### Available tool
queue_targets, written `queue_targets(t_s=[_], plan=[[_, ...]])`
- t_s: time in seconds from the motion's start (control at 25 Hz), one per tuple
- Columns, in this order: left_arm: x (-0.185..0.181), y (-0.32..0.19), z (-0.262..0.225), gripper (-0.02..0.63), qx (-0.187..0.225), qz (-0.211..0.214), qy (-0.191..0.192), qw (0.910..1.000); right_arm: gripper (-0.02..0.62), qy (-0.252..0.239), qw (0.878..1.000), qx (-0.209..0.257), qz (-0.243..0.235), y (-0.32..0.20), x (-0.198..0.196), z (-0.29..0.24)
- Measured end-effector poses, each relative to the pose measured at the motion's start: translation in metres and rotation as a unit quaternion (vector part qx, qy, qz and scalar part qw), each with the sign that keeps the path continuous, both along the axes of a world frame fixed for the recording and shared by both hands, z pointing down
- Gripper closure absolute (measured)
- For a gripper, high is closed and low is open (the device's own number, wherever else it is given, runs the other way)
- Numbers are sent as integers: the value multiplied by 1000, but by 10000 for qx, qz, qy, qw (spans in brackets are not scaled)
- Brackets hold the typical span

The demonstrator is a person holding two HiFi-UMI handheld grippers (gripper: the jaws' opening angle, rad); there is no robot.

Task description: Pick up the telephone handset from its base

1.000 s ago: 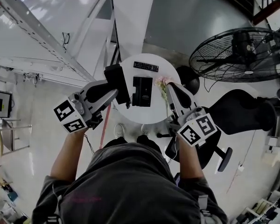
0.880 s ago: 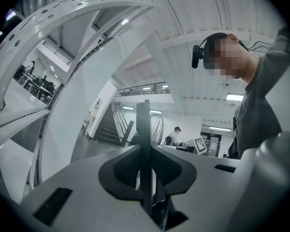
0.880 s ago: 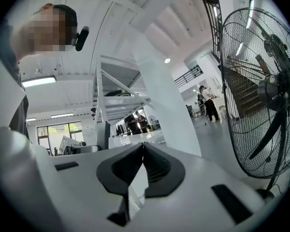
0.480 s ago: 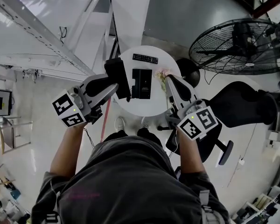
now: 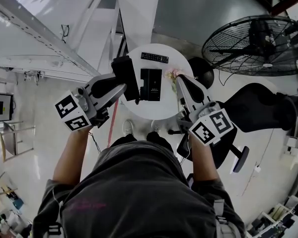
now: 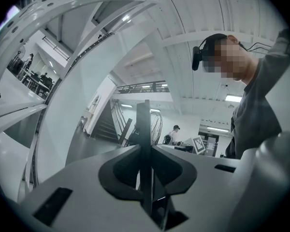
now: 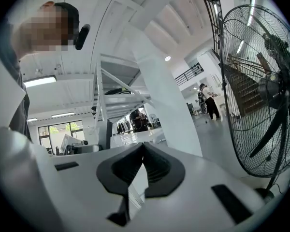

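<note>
— Start with the big thing. Where does everything sit?

— On the round white table (image 5: 156, 114). The left gripper (image 5: 123, 89) reaches in over the table's left edge and the right gripper (image 5: 181, 83) over its right edge, both roughly level with the tabletop's middle.

— And what are the jaws doing?

— The left pair is clamped on the telephone handset (image 5: 126, 76). In the left gripper view it shows as a thin dark slab standing upright between the pads. The right pair is closed, tips together, with nothing between them.

— So the handset is off its base?

— I judge so. The base (image 5: 151, 84) lies alone at the table's centre, and the handset hangs just beside its left side, over the left edge and apart from it.

— Which way does the handset run?

— Its long axis goes from the far edge toward the near edge, close to parallel with the base and leaning a little. The left gripper crosses it from the near-left.

— Anything in the way?

— A remote (image 5: 154, 57) lies by the far edge and some flowers (image 5: 172, 74) by the right edge, both well clear of the handset. I can't make out a cord, so any further move should go up and left, away from the base.
</note>
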State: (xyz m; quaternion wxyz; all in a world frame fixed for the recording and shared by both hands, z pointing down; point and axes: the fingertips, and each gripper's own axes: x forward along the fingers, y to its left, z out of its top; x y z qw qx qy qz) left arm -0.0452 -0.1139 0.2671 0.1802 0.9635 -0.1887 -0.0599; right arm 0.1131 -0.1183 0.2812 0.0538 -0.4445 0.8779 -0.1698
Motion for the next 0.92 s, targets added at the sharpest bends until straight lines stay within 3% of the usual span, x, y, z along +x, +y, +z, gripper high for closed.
queue_targets(t_s=[0.92], plan=[[8, 1, 10, 528, -82, -69, 44, 9999, 577, 117, 9998, -103, -82, 1, 3, 10]])
